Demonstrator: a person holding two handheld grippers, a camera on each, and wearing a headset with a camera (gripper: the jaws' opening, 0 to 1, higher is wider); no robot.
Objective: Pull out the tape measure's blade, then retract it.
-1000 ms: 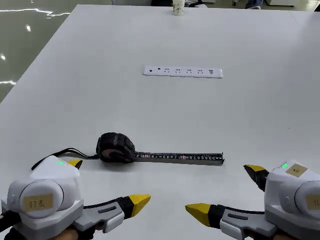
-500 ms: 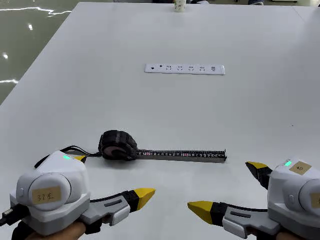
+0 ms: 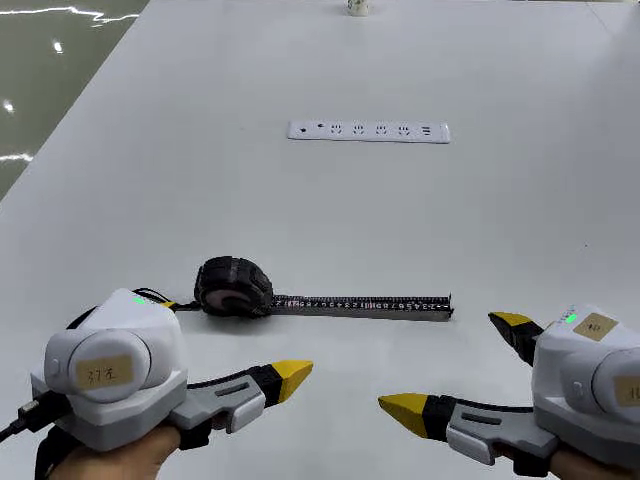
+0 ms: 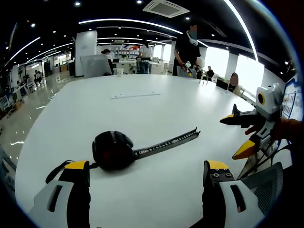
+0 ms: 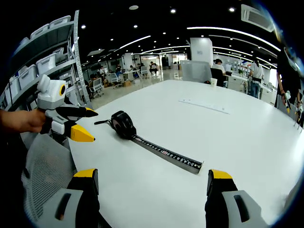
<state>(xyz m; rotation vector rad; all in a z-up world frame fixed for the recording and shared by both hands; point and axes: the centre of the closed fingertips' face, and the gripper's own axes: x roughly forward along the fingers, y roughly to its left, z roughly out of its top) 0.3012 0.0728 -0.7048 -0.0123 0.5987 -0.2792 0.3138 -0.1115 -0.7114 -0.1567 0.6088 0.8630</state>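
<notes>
A black tape measure [image 3: 232,287] lies on the white table [image 3: 300,210], its wrist strap trailing left. Its blade [image 3: 365,304] is drawn out to the right and rests flat, ending at a hook tip [image 3: 449,308]. My left gripper [image 3: 230,338] hovers open just in front of the case, holding nothing. My right gripper [image 3: 455,365] is open too, in front of and slightly right of the blade's tip. In the left gripper view the case [image 4: 113,149] sits between my open jaws, with the right gripper [image 4: 244,135] off to the right. The right gripper view has the blade [image 5: 166,154] running toward the left gripper [image 5: 76,122].
A white power strip [image 3: 368,131] lies farther back at mid-table, and a paper cup [image 3: 357,7] stands at the far edge. The table's left edge borders a glossy floor [image 3: 40,80]. People stand by desks beyond the table [image 4: 190,45].
The head camera has tipped slightly, shifting the whole picture. Both grippers stay open in front of the tape measure. The tape measure and its blade have not moved.
</notes>
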